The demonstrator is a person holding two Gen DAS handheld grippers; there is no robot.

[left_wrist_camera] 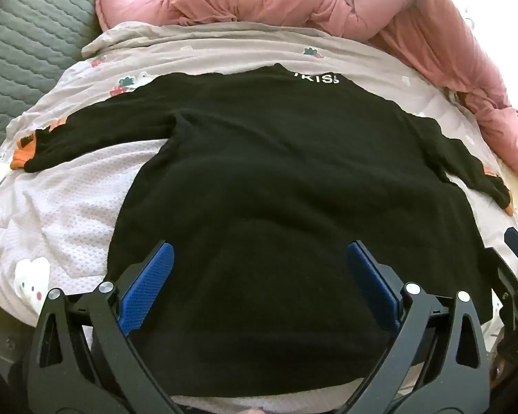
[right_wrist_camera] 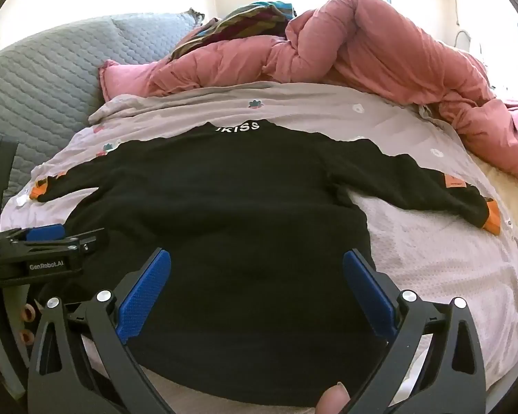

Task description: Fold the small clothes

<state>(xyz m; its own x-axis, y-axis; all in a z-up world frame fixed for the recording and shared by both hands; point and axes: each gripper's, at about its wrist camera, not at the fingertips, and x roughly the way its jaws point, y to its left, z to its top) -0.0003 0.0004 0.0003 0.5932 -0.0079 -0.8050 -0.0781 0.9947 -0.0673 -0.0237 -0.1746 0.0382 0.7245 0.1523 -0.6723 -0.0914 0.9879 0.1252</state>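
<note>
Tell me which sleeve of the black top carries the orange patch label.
The right sleeve, stretched toward the pink duvet: an orange patch sits above its cuff. The left sleeve shows only an orange cuff.

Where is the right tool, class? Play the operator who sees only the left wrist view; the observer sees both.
Observer: The right tool is open over the lower part of the black sweater, gripping nothing.
Operator: Is the right sleeve spread out?
Observer: Yes. Its orange cuff lies on the sheet, with a rectangular orange patch further up the sleeve.
Operator: And my tool, seen from outside?
Observer: The left tool is at the sweater's left edge.
</note>
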